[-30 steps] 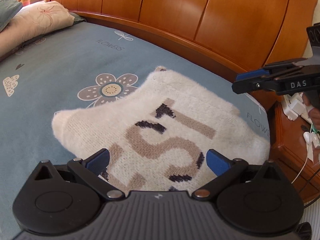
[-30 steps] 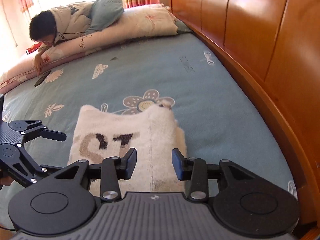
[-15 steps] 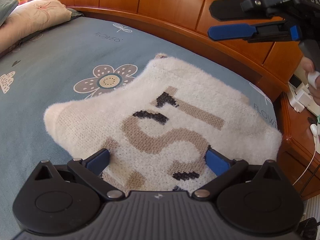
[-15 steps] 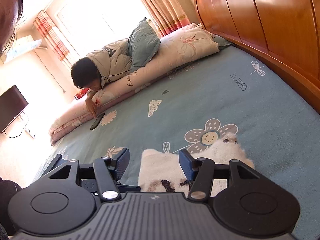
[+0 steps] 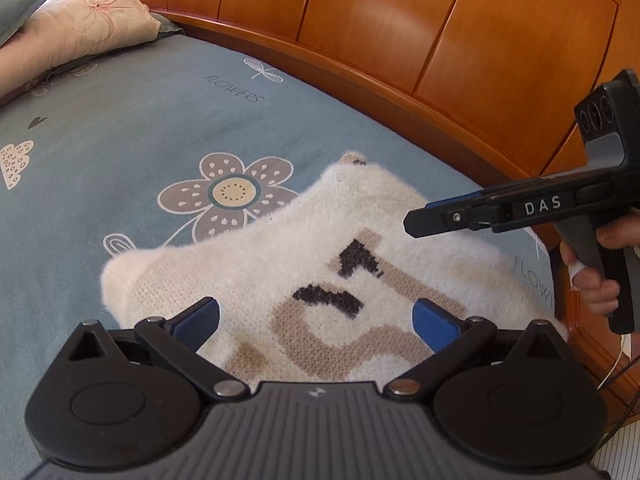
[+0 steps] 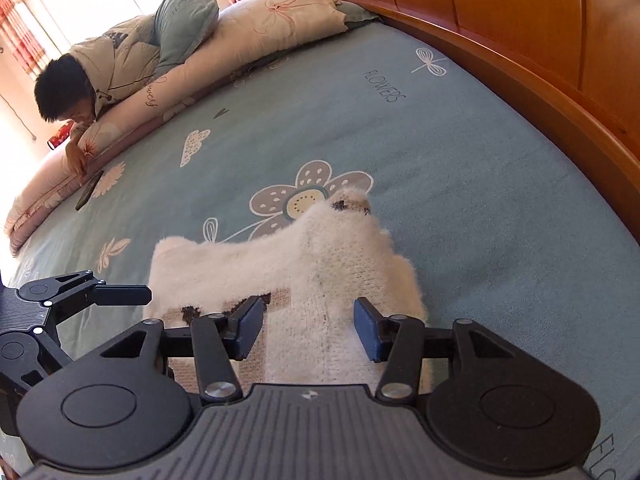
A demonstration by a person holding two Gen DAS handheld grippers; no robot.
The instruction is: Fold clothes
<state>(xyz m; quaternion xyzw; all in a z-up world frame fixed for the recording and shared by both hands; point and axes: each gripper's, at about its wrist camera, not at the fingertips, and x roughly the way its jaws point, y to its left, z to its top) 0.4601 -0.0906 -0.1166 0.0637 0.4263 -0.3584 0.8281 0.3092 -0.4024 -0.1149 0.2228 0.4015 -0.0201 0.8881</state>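
A folded cream knit sweater with tan and black letters lies on the blue flowered bedsheet near the bed's edge. My left gripper is open wide just above the sweater's near edge, with nothing pinched. My right gripper hovers open over the sweater along its folded ridge, and its pads are clear of the knit. In the left wrist view the right gripper comes in from the right, low over the sweater's far right part. One of the left gripper's fingers shows beside the sweater's left edge.
The wooden headboard runs close behind the sweater. Pillows and a rolled quilt lie along the far side, where a person leans over a phone. A wooden nightstand with cables stands at the right.
The right gripper rose and tilted up half a second ago, then came back down over the sweater with its jaws wider than before. The left gripper shifted slightly and stayed open.
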